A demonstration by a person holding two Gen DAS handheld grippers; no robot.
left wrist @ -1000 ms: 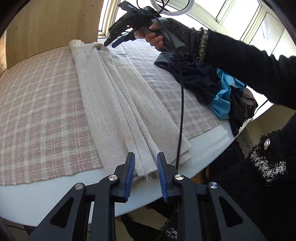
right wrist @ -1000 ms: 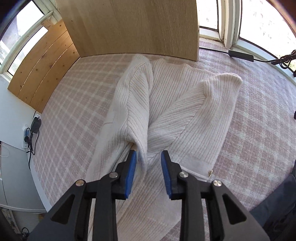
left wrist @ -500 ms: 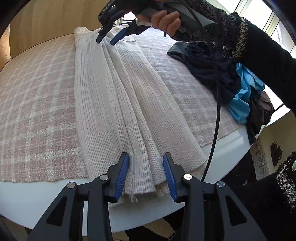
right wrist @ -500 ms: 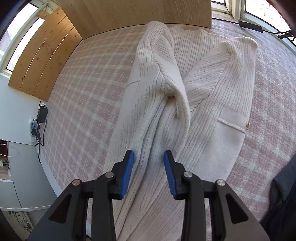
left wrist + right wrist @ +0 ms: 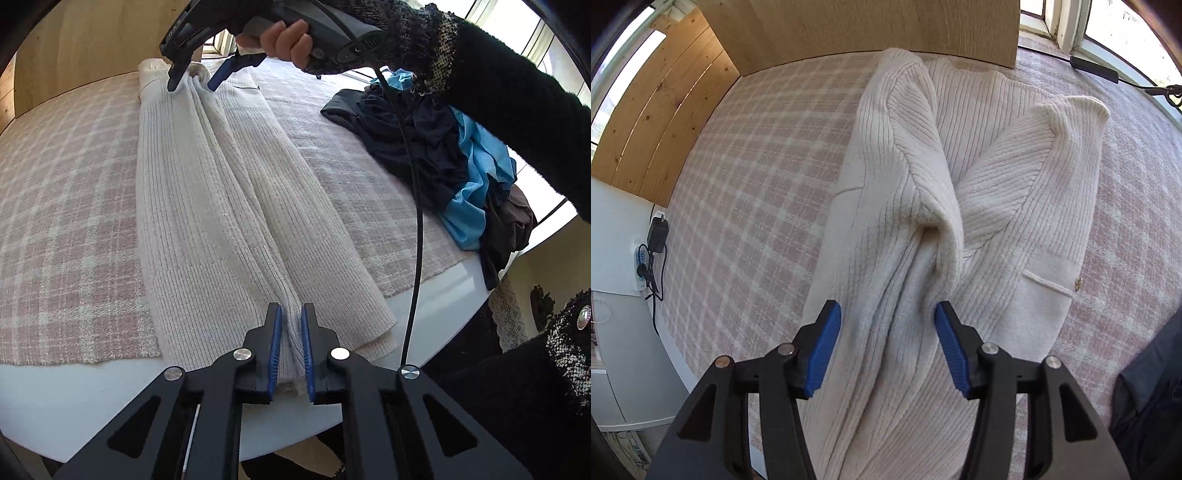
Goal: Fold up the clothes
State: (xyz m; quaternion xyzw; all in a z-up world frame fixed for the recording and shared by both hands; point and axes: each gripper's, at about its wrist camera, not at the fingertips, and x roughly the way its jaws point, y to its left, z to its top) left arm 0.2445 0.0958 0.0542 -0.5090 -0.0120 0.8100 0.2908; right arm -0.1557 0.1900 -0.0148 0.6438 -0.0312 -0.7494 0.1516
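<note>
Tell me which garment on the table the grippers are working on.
The cream ribbed cardigan, laid out long on the plaid cloth. The left gripper pinches its hem; the right gripper, jaws opening, straddles its far end. The dark-and-blue clothes heap lies untouched.

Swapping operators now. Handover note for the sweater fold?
Left gripper: shut on the cream sweater's hem at the near table edge.
Right gripper: fingers opening, straddling a raised ridge of knit near the collar end, not pinching it.
Sweater lies lengthwise on the plaid cloth, sides and sleeves already folded inward into a narrow strip.
Unfolded dark and blue clothes pile sits to the right.
Left: fold the strip end to end, then the pile.
</note>
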